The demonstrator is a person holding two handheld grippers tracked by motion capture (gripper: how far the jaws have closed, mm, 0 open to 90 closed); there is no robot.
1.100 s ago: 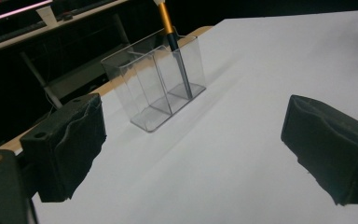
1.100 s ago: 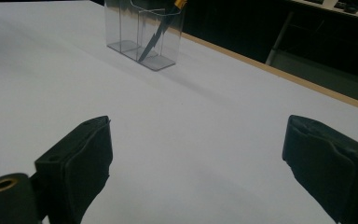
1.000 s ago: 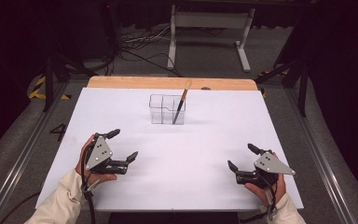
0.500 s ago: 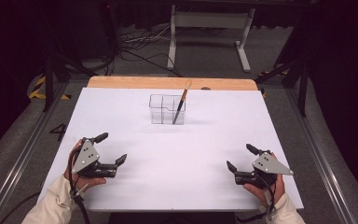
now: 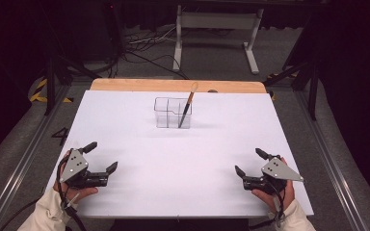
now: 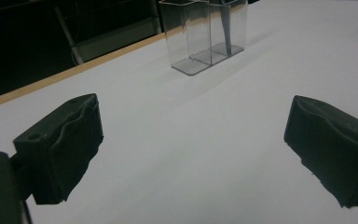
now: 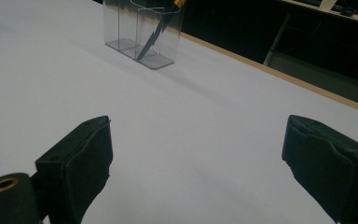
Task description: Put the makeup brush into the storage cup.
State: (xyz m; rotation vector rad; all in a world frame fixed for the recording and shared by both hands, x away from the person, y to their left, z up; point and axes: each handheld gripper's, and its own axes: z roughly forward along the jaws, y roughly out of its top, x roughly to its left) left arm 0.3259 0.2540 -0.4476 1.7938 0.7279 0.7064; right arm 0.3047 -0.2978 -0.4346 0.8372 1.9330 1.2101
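A clear plastic organizer (image 5: 172, 113) with compartments stands on the white table (image 5: 183, 159) toward the back middle. A dark brush (image 5: 188, 105) with an orange handle end leans in its right compartment. In the left gripper view the organizer (image 6: 205, 32) is ahead at top centre; in the right gripper view the organizer (image 7: 142, 30) holds the brush (image 7: 156, 32). My left gripper (image 5: 101, 157) rests open near the front left, nothing between its jaws. My right gripper (image 5: 249, 161) is open near the front right, also holding nothing.
A wooden strip (image 5: 176, 85) runs along the table's far edge. Beyond it are a white stand's legs (image 5: 214, 29) and cables (image 5: 139, 45) on the floor. Metal rails (image 5: 24, 159) flank both sides of the table.
My left gripper has drawn back toward the front left corner and lowered. The right gripper has barely shifted.
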